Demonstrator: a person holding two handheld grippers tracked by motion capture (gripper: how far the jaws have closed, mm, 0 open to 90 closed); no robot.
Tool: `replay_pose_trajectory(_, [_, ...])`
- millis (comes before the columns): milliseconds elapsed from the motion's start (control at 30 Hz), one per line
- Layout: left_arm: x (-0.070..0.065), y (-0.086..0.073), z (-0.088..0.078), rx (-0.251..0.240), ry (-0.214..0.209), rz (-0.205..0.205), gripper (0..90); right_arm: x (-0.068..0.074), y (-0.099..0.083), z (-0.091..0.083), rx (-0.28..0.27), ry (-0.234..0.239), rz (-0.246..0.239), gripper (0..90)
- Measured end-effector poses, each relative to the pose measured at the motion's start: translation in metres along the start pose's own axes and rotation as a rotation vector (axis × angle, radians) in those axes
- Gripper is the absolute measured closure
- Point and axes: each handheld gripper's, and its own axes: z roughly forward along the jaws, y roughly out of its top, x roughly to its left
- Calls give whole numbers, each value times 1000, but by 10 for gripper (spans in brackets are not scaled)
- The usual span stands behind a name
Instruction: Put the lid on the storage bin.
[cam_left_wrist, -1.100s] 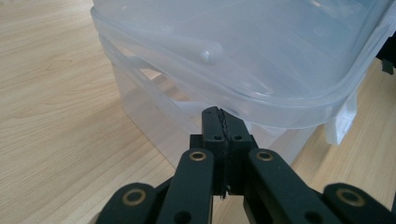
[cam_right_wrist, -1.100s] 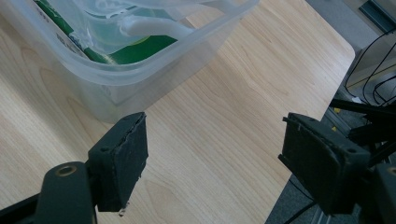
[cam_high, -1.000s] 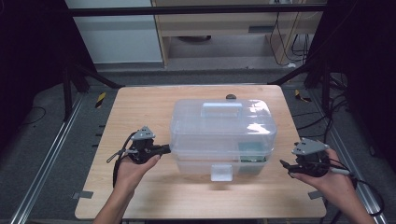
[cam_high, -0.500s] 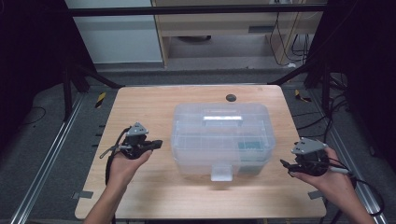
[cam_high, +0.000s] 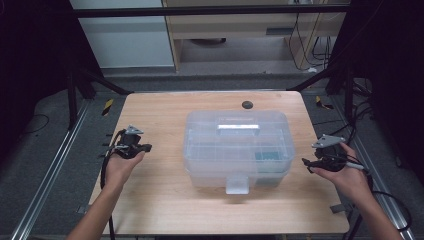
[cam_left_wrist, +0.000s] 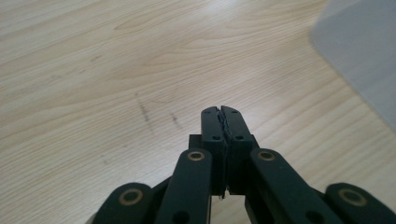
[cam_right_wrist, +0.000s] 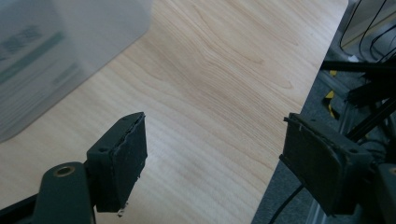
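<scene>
Black left gripper (cam_left_wrist: 221, 112) jaws closed, right gripper (cam_right_wrist: 215, 158) wide.

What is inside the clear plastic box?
Through the shut clear plastic box, divided tray compartments and a teal item at its right show faintly. The frosted walls hide anything else.

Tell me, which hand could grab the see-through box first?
Probably the right. The right gripper has its jaws wide open, pointing toward the clear plastic box. The left gripper sits pinched shut and would need to open first.
</scene>
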Motion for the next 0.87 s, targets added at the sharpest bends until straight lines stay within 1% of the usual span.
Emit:
replay_pose_trajectory(33, [0,0,0,0,0,0,870,0,0,0,0,0,0,216])
replay_pose_trajectory(67, [4,-2,4,-12,16,-11,870,-2,0,5,2,-1,16,211])
replay_pose_trajectory(100, [5,-4,7,-24,37,-21,798,-4,0,12,3,-4,34,208])
replay_pose_trajectory(133, [7,-6,9,-29,56,-20,707,-6,0,16,-3,-4,52,200])
replay_pose_trajectory(167, [7,-8,13,-43,69,-39,608,-6,0,19,-5,-6,66,189])
replay_pose_trajectory(200, [8,-9,16,-42,82,-31,469,-8,0,27,-16,-13,97,186])
replay_pose_trajectory(233, [9,-13,25,-33,100,-27,405,-9,0,32,-15,-18,108,180])
replay_pose_trajectory(267, [10,-14,29,-25,109,-22,350,-10,-1,37,-16,-20,125,176])
replay_pose_trajectory(300, [10,-14,29,-25,109,-22,307,-10,-1,37,-16,-20,125,176])
replay_pose_trajectory(333, [10,-16,33,-18,118,-15,273,-11,-3,46,-21,-8,160,170])
replay_pose_trajectory(367, [10,-17,36,-12,122,-11,239,-11,-4,50,-26,-8,172,167])
replay_pose_trajectory(400, [10,-19,39,-9,122,-13,239,-11,-4,50,-26,-8,172,167])
replay_pose_trajectory(433, [11,-21,42,-10,118,-16,206,-12,-6,54,-29,-2,186,162])
replay_pose_trajectory(467, [11,-22,45,-12,109,-31,180,-12,-8,58,-31,0,198,158])
replay_pose_trajectory(500, [11,-24,48,-12,99,-41,143,-12,-10,64,-35,10,237,150])
replay_pose_trajectory(533, [12,-28,53,-19,89,-61,130,-11,-11,67,-41,17,254,146])
replay_pose_trajectory(567, [12,-28,53,-19,89,-61,96,-11,-11,67,-41,17,254,146])
replay_pose_trajectory(600, [12,-29,54,-35,93,-75,91,-10,-13,73,-48,23,277,131])
replay_pose_trajectory(700, [11,-31,56,-64,112,-83,77,-9,-14,78,-41,17,287,108])
replay_pose_trajectory(733, [10,-33,58,-83,116,-89,37,-8,-17,80,-65,34,334,99])
replay_pose_trajectory(800, [10,-33,58,-82,120,-87,32,-7,-20,83,-90,41,382,64])
replay_pose_trajectory(833, [10,-33,58,-78,122,-90,27,-7,-21,84,-88,44,399,44])
replay_pose_trajectory(867, [10,-33,58,-78,122,-90,20,-7,-21,84,-88,44,399,44])
